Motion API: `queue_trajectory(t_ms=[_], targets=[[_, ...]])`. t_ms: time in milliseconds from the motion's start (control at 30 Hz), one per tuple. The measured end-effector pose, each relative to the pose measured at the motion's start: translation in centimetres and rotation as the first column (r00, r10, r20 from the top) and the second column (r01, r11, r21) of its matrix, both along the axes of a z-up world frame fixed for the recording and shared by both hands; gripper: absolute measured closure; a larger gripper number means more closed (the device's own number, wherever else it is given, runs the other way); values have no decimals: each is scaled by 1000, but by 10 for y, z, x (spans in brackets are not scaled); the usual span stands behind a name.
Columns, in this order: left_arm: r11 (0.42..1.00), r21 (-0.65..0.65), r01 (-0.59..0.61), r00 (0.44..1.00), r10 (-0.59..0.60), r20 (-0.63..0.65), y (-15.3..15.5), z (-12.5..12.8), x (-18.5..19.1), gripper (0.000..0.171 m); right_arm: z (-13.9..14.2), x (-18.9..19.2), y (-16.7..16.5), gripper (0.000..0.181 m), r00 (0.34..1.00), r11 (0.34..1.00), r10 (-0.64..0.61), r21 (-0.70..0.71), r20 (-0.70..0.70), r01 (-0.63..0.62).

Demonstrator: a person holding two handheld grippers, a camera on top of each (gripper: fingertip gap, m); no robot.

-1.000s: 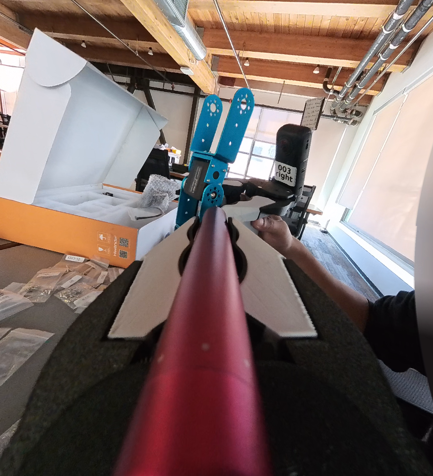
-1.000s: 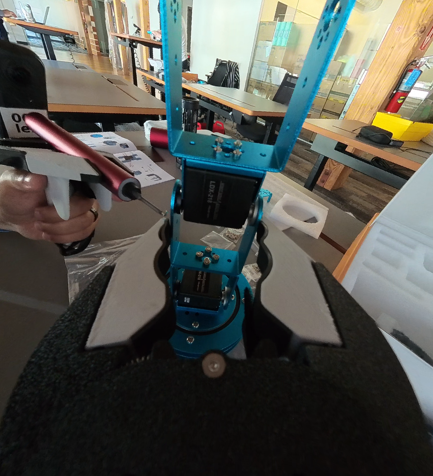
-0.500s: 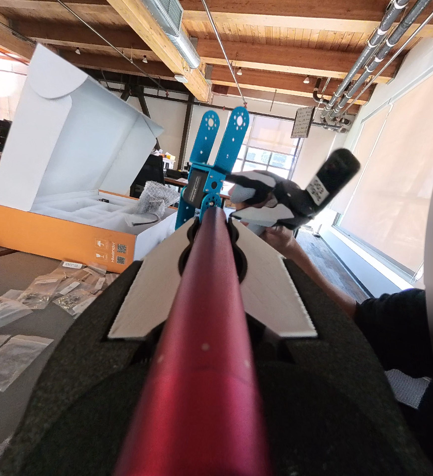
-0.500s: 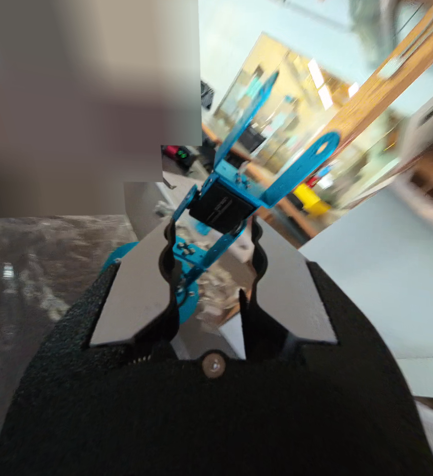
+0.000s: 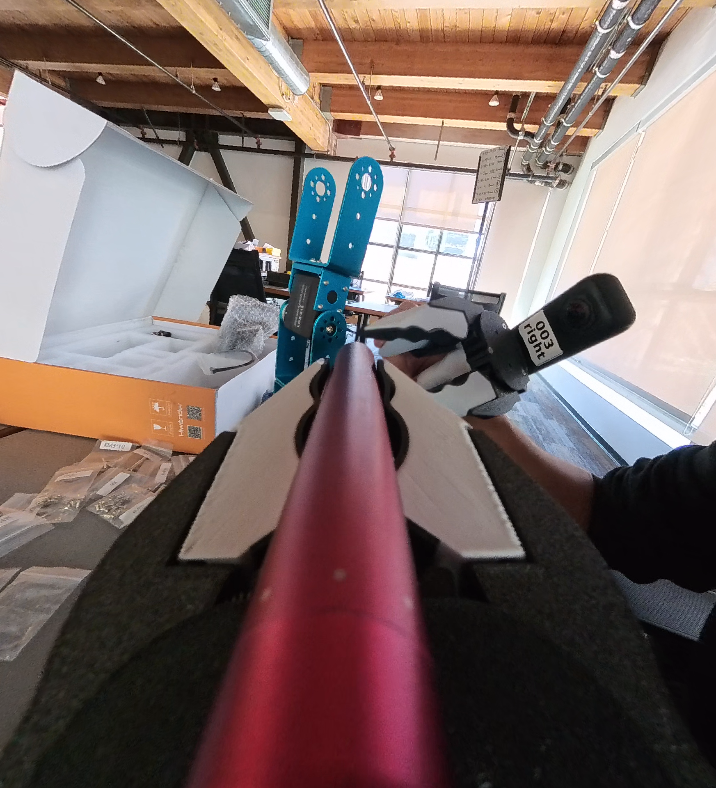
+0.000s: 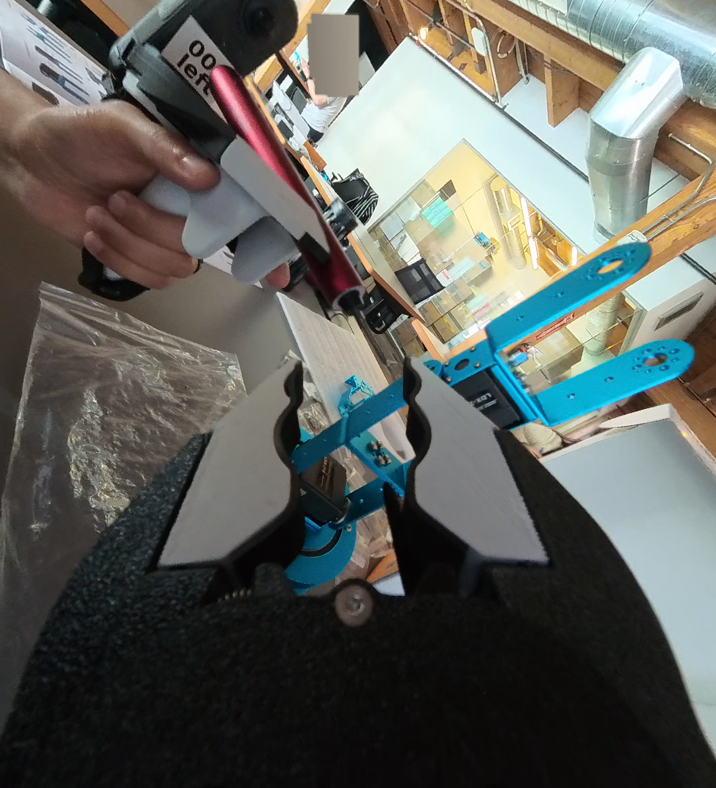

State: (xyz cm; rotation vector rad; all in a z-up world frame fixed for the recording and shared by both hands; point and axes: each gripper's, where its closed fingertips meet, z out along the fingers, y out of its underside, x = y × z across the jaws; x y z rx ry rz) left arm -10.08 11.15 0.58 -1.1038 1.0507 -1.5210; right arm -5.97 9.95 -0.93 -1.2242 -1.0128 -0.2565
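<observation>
A: Where does each claw stand?

B: The left claw (image 5: 349,362) is pinched on a red screwdriver (image 5: 339,554), which runs out between its fingers toward the blue servo-bracket arm (image 5: 326,277) standing on the table (image 5: 19,460). The right claw (image 6: 352,383) is spread, its fingers on either side of the arm's lower brackets with daylight between pad and metal, and tilted hard to one side

A: So nothing steadies the blue arm?

B: That's the worry. It's tall and narrow on a small round base (image 6: 322,550). If the driver tip presses sideways on a screw while the right claw is loose around it, I'd judge the arm could tip or swivel away

A: Is the tip on a screw at all?

B: Can't say for certain; from the left wrist view the red barrel hides its own tip, and in the right wrist view the tip (image 6: 358,311) looks clear of the metal, a little above the upper servo (image 6: 484,401)

A: Anything else in the way?

B: The open orange box (image 5: 91,392) sits just beside the arm, small bags of screws (image 5: 91,486) lie on the table near the left claw, and a crinkled plastic bag (image 6: 104,405) lies by the right one. A toppling arm could scatter the bags, and a sweeping elbow could drag that plastic. A slipping driver could also skate off the screw head and scratch the blue finish
</observation>
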Motion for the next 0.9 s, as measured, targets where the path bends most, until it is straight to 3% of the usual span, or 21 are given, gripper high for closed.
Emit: queue_trajectory(t_ms=[900], targets=[[1000,6,-1,1000,1,6,-1,2,-1,150,0,1,4,139,999,999,-32,20,-3,32]])
